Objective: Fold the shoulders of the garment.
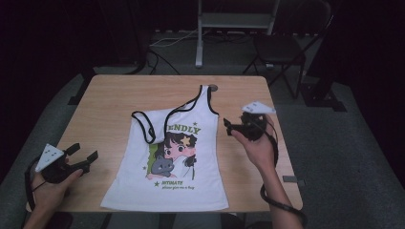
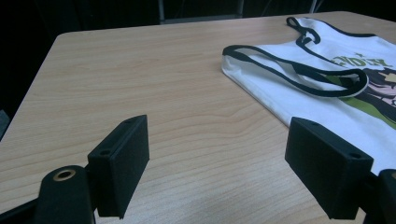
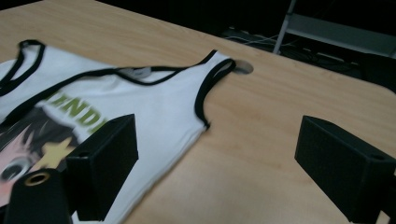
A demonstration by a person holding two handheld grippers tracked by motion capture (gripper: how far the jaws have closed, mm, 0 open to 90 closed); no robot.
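Note:
A white tank top (image 1: 172,157) with black trim and a cartoon girl-and-cat print lies flat in the middle of the wooden table (image 1: 110,105). One shoulder strap (image 1: 145,125) is folded down over the chest; the other strap (image 1: 206,95) points to the far edge. My left gripper (image 1: 84,152) rests at the front left, open, jaws aimed at the shirt's left side. The left gripper view has its empty jaws (image 2: 217,154) over bare wood, the tank top (image 2: 303,88) ahead right. My right gripper (image 1: 235,125) hovers just right of the shirt, open; its jaws (image 3: 215,154) straddle the tank top's (image 3: 154,98) side hem.
A round cable hole (image 1: 213,88) sits in the table near the far edge, by the upper strap. Behind the table stand a metal frame (image 1: 234,21) and a dark folding chair (image 1: 282,47), with cables on the grey floor. Bare wood lies either side of the shirt.

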